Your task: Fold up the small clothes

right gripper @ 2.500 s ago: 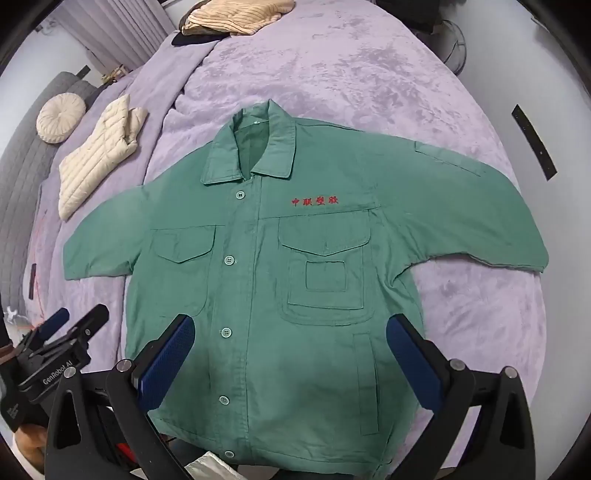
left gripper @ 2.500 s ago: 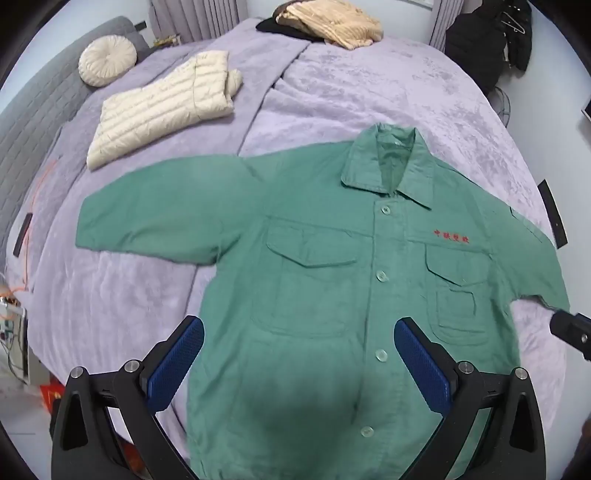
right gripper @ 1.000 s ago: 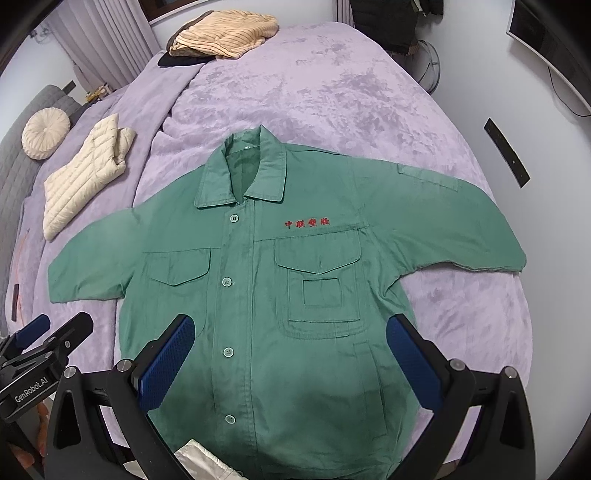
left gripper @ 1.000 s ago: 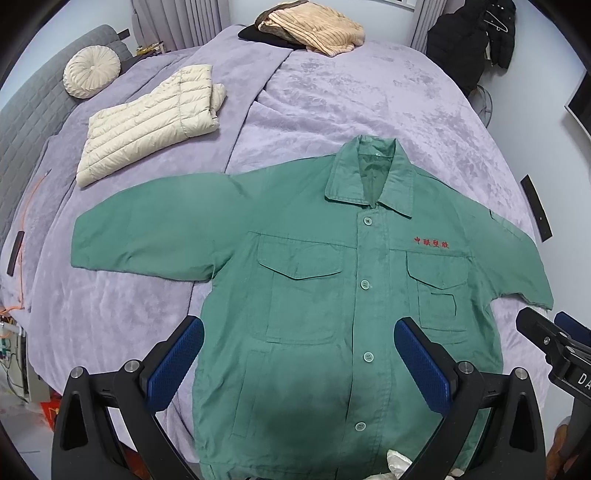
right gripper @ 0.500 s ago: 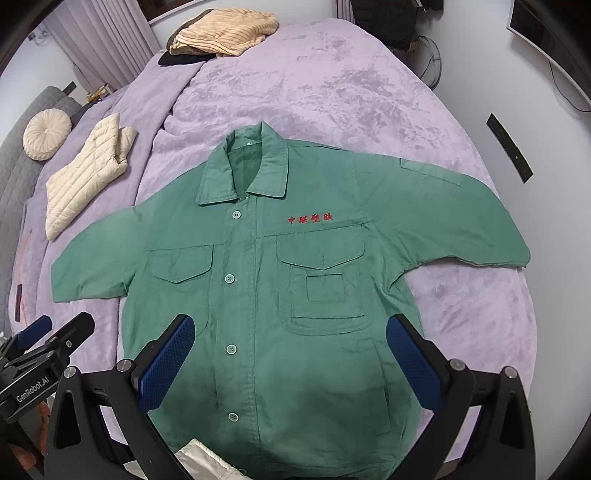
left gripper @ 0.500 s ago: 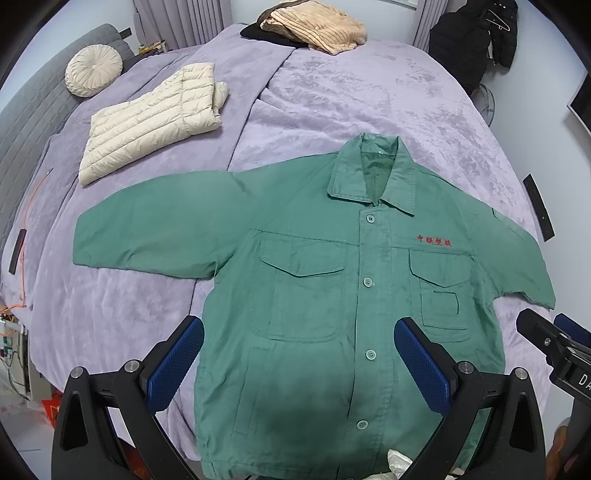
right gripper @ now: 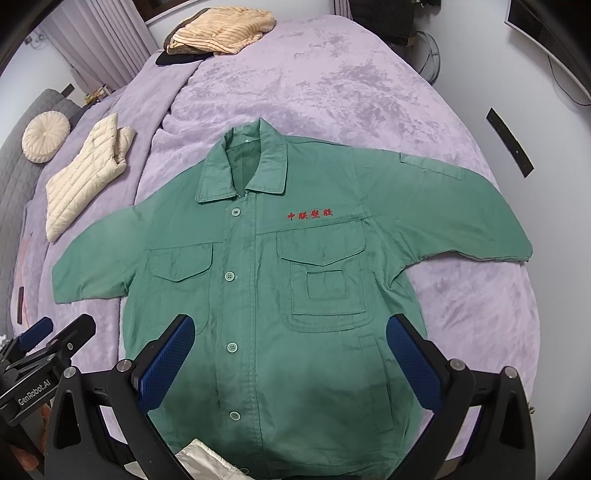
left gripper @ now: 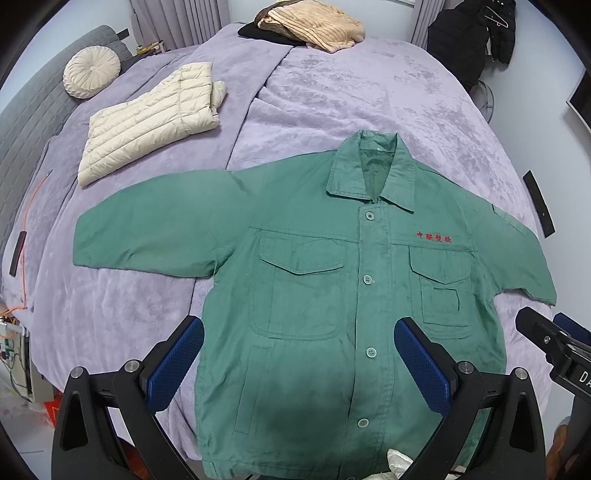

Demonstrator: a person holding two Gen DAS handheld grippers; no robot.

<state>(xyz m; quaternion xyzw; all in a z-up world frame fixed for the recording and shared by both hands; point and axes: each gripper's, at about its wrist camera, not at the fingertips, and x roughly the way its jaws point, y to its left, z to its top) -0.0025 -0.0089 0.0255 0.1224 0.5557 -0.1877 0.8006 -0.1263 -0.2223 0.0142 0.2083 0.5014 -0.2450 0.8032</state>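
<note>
A green button-up work shirt (left gripper: 332, 280) with red embroidered lettering lies flat, front up, sleeves spread, on a purple bed cover (left gripper: 332, 92). It also shows in the right wrist view (right gripper: 295, 288). My left gripper (left gripper: 299, 350) is open and empty, above the shirt's lower left half. My right gripper (right gripper: 290, 349) is open and empty, above the lower right half. The left gripper shows at the lower left of the right wrist view (right gripper: 44, 350); the right gripper shows at the right edge of the left wrist view (left gripper: 554, 343).
A folded cream puffer jacket (left gripper: 151, 118) lies at the left of the bed. A round cream cushion (left gripper: 91, 74) sits by the grey headboard. A pile of beige and black clothes (left gripper: 310, 26) lies at the far end. A pale garment (right gripper: 207, 461) sits at the near edge.
Both grippers have drawn back and risen slightly, so the whole shirt is seen from a bit further away. The shirt has not moved. Both stay open.
</note>
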